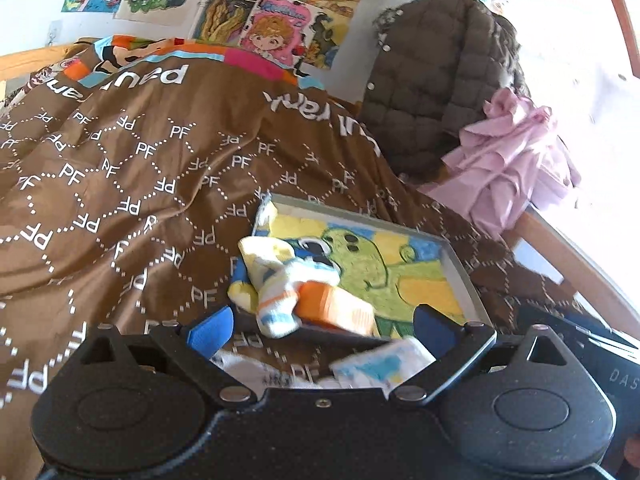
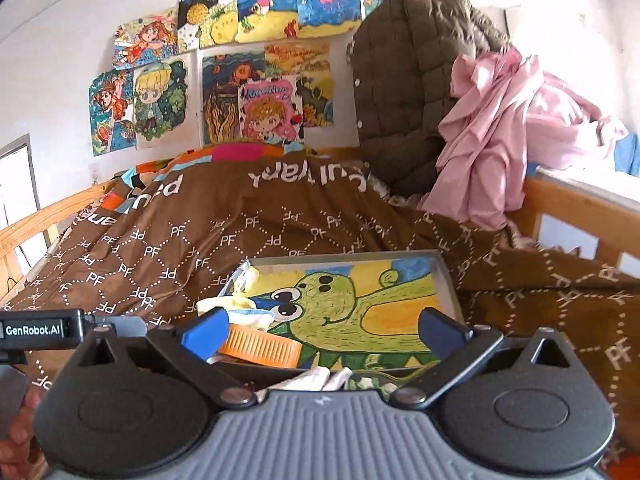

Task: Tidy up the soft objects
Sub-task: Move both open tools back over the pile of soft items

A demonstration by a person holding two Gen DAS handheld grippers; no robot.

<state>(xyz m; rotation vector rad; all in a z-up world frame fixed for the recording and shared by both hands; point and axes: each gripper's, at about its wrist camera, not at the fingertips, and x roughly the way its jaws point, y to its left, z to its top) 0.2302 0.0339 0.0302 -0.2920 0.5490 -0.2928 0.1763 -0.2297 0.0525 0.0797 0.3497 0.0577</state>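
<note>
Both grippers are spread wide with nothing between the fingers — left gripper (image 1: 322,326) and right gripper (image 2: 322,330) hover at the near edge of the tray (image 1: 460,264) on the brown bedspread (image 1: 120,184). The striped socks (image 1: 280,280) are bunched at the tray's near-left corner beside an orange piece (image 1: 336,308) — a blurry white and blue cloth (image 1: 380,360) lies just nearer, off the tray.

blurred white cloth (image 1: 384,354) — perhaps a sock, tray (image 2: 448,276) part-hidden
</note>
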